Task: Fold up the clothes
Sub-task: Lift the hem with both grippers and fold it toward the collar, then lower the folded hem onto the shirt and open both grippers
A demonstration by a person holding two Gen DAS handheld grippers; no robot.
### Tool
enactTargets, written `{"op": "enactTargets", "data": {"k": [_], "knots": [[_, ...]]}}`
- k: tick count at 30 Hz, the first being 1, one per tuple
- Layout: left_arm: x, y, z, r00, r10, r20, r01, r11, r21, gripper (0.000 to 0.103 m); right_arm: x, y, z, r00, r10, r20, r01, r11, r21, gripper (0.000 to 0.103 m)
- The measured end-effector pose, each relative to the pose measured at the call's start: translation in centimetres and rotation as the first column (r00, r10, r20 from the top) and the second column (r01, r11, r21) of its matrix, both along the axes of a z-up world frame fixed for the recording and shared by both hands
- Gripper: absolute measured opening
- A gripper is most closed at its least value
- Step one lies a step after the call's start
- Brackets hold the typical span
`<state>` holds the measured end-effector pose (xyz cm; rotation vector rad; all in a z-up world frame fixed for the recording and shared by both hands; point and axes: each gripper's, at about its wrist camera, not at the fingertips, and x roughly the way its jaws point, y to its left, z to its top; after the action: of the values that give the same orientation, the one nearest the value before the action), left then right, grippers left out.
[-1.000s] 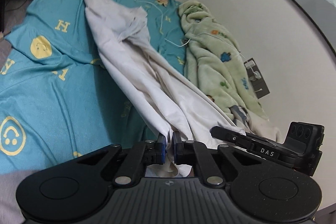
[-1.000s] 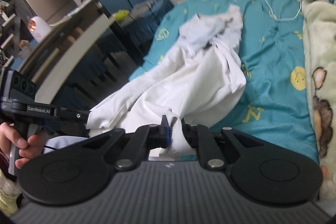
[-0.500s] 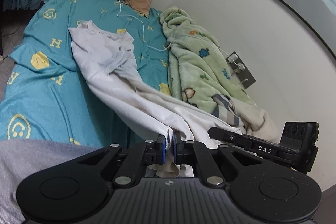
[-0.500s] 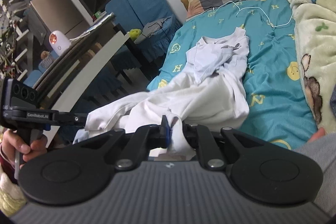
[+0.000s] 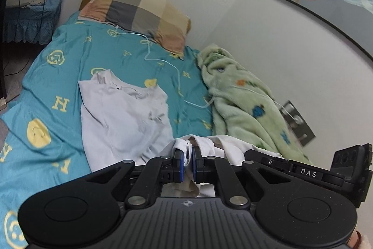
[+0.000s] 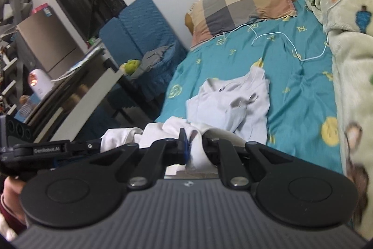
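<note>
Shirt [image 5: 121, 118] hem pinched by both tools, open sheet [image 5: 46, 76] leftward.

right gripper [image 6: 190, 147] tight on white shirt [image 6: 235, 106] over teal bedsheet [image 6: 300, 90]

White shirt [image 5: 121, 118] spread on the bed, near hem lifted.

The pale, slightly bluish-white garment lies collar-end away on the teal bed sheet [image 5: 46, 76], its upper part roughly flat with soft wrinkles. Its near edge is bunched into folds and raised off the bed, pinched at two separate spots.
</note>
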<state>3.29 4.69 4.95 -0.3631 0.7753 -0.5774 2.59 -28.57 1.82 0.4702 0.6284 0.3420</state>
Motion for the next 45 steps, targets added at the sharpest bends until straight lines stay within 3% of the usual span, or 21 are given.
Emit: {"op": "enactTargets", "data": {"k": [5,11,16,20,23,27,29,30,31,33,38,43,45], "knots": [[7.1,-1.1,-4.1,0.998,0.058,-0.018,-0.058,0.998,0.028,0.008,7.4,0.2,-3.5,0.999,-0.011,-0.039,0.010,0.999,-0.038,0.011],[14.5,-1.8,-10.9,0.993,0.089,-0.072,-0.083,0.993,0.088,0.008,14.7,0.2,-9.8,0.994,-0.004,-0.107,-0.002,0.999,-0.053,0.011],[17.5,-2.6,-15.5,0.990,0.086,-0.108,-0.067,0.984,0.168,0.009,18.1,0.1,-14.9,0.985,-0.013,-0.173,0.010,1.000,-0.020,0.011],[18.5,-3.2,-17.3,0.990,0.074,-0.121,-0.049,0.979,0.198,0.010,18.8,0.0,-16.3,0.981,-0.029,-0.193,0.030,1.000,0.001,0.012],[18.7,-3.0,-17.6,0.989,0.076,-0.129,-0.050,0.980,0.192,0.013,18.8,-0.2,-16.5,0.979,-0.039,-0.199,0.046,0.998,0.032,0.013],[17.7,-2.7,-16.6,0.989,0.073,-0.131,-0.048,0.982,0.184,0.034,18.2,-0.5,-15.8,0.980,-0.032,-0.199,0.043,0.998,0.052,0.020],[16.9,-2.5,-16.0,0.989,0.080,-0.121,-0.055,0.979,0.195,0.051,17.4,-0.5,-14.8,0.984,-0.036,-0.173,0.045,0.998,0.050,0.036],[16.2,-2.4,-15.5,0.991,0.082,-0.102,-0.060,0.978,0.200,0.061,16.9,-0.5,-14.3,0.987,-0.038,-0.155,0.046,0.998,0.053,0.050],[15.5,-2.2,-15.1,0.993,0.082,-0.083,-0.064,0.977,0.204,0.064,16.4,-0.6,-13.8,0.990,-0.041,-0.136,0.050,0.997,0.061,0.063],[13.8,-1.8,-14.1,0.996,0.072,-0.059,-0.059,0.979,0.197,0.069,15.1,-0.9,-12.8,0.994,-0.051,-0.102,0.059,0.995,0.082,0.073],[9.6,-1.3,-12.7,0.998,0.044,-0.036,-0.038,0.985,0.166,0.077,11.4,-1.7,-11.2,0.990,-0.107,-0.095,0.113,0.991,0.068,0.072],[6.3,-2.6,-13.2,0.999,-0.008,-0.049,0.015,0.987,0.160,0.075,7.7,-1.8,-12.2,0.963,-0.173,-0.207,0.181,0.983,0.020,0.073],[5.7,-3.4,-13.7,0.999,-0.023,-0.042,0.030,0.981,0.190,0.073,6.5,-1.7,-13.0,0.954,-0.185,-0.236,0.196,0.980,0.026,0.073]]}}
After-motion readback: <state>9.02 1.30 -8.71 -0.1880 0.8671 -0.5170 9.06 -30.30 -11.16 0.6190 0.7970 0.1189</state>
